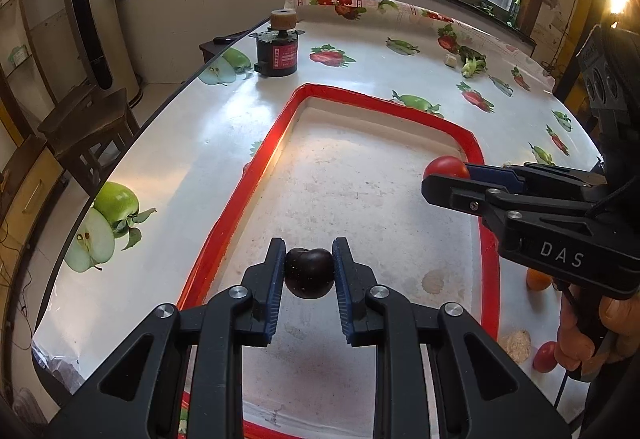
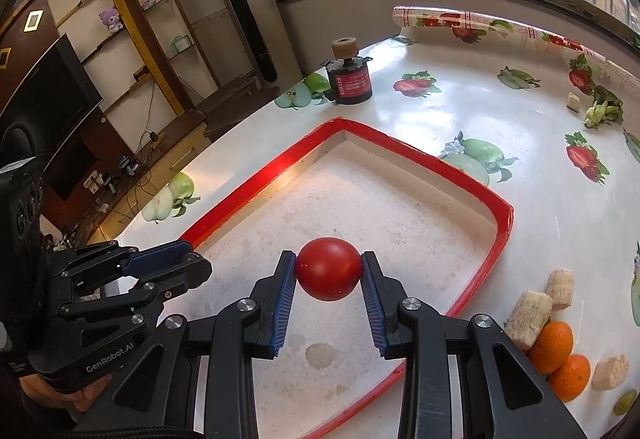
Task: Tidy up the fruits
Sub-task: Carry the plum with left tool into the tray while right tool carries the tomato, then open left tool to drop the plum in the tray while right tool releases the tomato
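1. The table (image 1: 224, 143), under its fruit-print cloth, filled both views, and I had nothing of mine resting on it.
2. The tray (image 1: 256, 175), red-rimmed with a pale, stained floor, ran from the centre to the bottom of the left view; I saw no fruit lying in it.
3. My right gripper (image 2: 329, 281) sat at lower centre of its own view and came in from the right edge of the left view. Its jaws stood at a moderate gap, pads pressed on either side of the tomato (image 2: 329, 269), which hung above the tray floor.
4. My left gripper (image 1: 309, 273) sat at lower centre of its view, jaws narrower, clamped on the plum (image 1: 309, 273), also held over the tray.
5. Two oranges (image 2: 560, 355) and pale blocks (image 2: 530, 319) lay at lower right of the right view, outside the rim; another tomato (image 1: 545, 357) showed at lower right of the left view.
6. What worried me:
   - Both fruits were round and smooth and gripped only at their sides, so I judged either could squirt out if I tilted.
   - Let go from that height, either could roll across the tray or over the low rim.
   - The two grippers were near each other over one tray; lowering together, I might knock one fruit with the other's fingers.
   - Squeezing harder could bruise the plum.
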The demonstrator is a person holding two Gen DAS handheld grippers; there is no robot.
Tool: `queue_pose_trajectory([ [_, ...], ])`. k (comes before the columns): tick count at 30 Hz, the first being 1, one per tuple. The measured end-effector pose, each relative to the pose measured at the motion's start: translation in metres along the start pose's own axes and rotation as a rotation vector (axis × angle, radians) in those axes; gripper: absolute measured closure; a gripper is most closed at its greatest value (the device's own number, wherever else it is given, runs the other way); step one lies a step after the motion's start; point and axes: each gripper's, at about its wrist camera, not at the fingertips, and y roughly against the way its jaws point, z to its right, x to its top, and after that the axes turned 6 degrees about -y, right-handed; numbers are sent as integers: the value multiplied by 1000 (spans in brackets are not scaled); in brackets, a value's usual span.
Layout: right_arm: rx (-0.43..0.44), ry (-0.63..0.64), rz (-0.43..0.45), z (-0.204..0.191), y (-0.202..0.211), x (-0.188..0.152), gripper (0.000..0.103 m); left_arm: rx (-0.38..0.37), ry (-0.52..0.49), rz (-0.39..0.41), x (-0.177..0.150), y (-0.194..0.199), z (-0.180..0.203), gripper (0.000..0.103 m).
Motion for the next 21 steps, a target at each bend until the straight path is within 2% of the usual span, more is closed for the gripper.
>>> queue_pose_trajectory([
  [21, -42, 13, -95, 10, -44, -10, 67, 29, 41, -85, 5, -39, 4, 80],
])
